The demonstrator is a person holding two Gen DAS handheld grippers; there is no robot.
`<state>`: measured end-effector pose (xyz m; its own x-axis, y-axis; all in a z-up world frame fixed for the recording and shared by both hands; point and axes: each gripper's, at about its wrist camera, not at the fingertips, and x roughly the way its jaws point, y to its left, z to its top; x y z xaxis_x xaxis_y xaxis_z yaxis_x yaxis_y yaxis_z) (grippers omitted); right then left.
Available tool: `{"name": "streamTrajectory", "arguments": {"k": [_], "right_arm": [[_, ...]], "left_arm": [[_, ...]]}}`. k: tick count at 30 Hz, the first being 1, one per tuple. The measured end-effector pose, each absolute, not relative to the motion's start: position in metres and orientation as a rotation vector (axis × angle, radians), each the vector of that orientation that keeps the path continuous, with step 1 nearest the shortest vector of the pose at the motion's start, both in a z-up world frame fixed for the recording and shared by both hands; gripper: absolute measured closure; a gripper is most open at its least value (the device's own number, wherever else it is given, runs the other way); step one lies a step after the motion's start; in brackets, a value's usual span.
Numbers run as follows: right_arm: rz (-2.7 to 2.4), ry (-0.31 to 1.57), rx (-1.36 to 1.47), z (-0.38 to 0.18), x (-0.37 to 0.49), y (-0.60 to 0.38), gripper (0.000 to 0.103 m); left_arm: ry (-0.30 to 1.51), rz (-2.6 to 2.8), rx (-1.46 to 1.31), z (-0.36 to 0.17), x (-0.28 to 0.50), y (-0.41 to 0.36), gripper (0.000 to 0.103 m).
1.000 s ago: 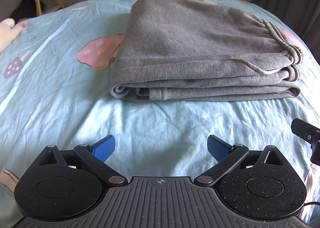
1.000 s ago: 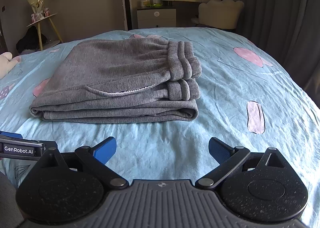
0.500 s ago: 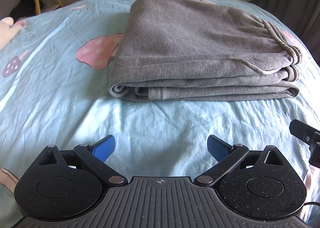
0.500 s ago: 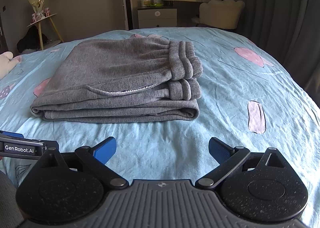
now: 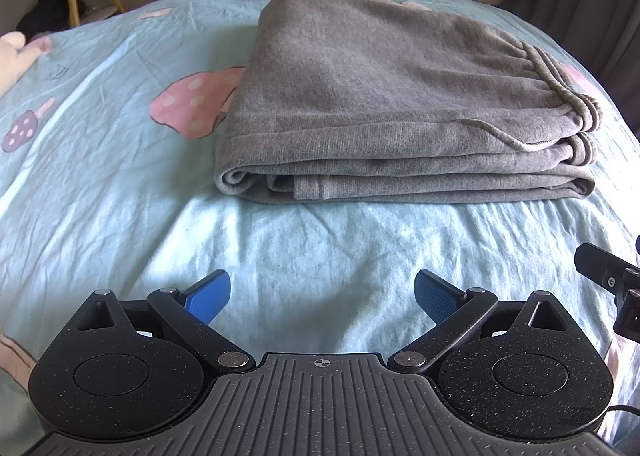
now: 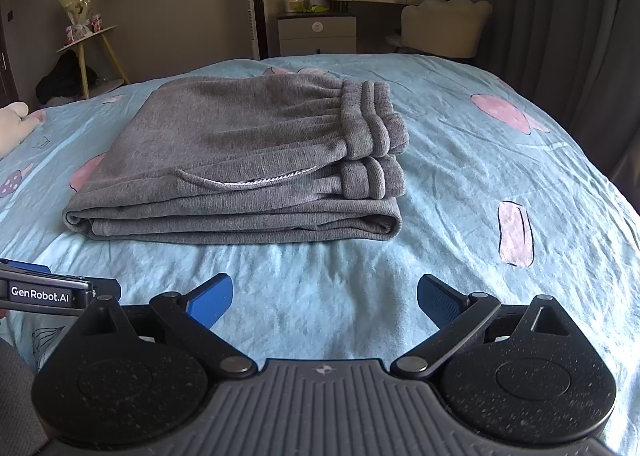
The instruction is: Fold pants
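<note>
The grey pants are lying folded into a layered stack on the light-blue bedsheet, waistband turned to the right. The left gripper is being held above the sheet near the stack, jaws apart, nothing between them. The right gripper is being held likewise, jaws spread wide and gripping nothing.

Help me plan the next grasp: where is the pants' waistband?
The waistband forms the folded gray pants' right end in both views, facing the pink popsicle print.
</note>
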<state>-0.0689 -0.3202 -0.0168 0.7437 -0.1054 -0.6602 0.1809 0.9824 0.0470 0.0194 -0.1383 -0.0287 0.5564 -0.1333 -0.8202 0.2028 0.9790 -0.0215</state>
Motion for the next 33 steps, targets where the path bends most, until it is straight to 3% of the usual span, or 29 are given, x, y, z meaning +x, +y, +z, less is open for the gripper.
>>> {"name": "streamTrajectory", "arguments": {"k": [33], "right_arm": [[-0.154,0.721,0.113,-0.0173,-0.0692,-0.3198,0.004]], "left_arm": [[0.952,-0.207,0.063,-0.0282,0.0208,-0.1356,0.002]]}}
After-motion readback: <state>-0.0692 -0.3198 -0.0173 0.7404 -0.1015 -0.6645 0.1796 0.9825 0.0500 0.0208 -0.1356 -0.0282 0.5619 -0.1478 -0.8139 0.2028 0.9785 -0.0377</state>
